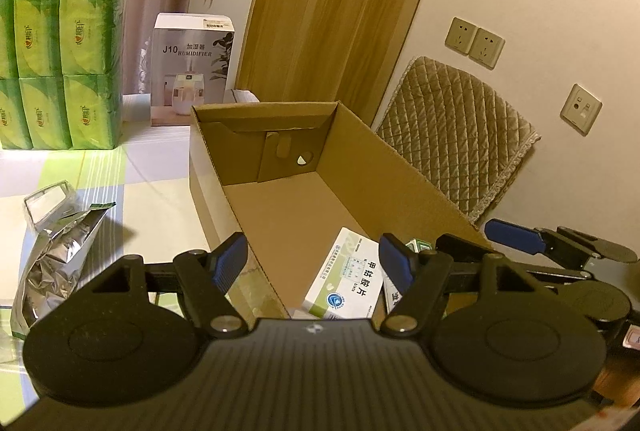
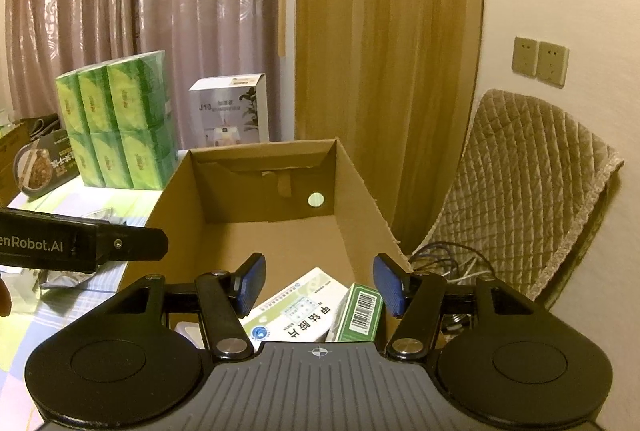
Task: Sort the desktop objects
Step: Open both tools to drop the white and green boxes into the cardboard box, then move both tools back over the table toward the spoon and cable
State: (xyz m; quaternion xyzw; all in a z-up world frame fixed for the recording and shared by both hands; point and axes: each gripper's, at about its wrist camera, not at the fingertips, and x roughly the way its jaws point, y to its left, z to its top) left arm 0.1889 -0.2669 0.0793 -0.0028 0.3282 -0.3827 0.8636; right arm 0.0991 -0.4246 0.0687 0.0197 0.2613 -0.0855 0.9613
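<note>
An open cardboard box (image 1: pixel 400 167) stands on the table. On its floor at the near end lie a white medicine box (image 1: pixel 348 283) (image 2: pixel 296 307) and a small green box with a barcode (image 2: pixel 360 311). My left gripper (image 1: pixel 314 263) is open and straddles the box's left wall, one pad outside and one over the medicine box. My right gripper (image 2: pixel 320 285) is open just above the two small boxes, and its pads press on nothing. One of its blue pads (image 1: pixel 512 235) shows past the box's right wall.
A crumpled silver foil bag (image 1: pixel 60 255) and a clear plastic case (image 1: pixel 48 199) lie left of the box. Green tissue packs (image 1: pixel 60 63) and a humidifier carton (image 1: pixel 192 71) stand behind. A quilted chair cover (image 2: pixel 520 191) and cables (image 2: pixel 448 263) are at the right.
</note>
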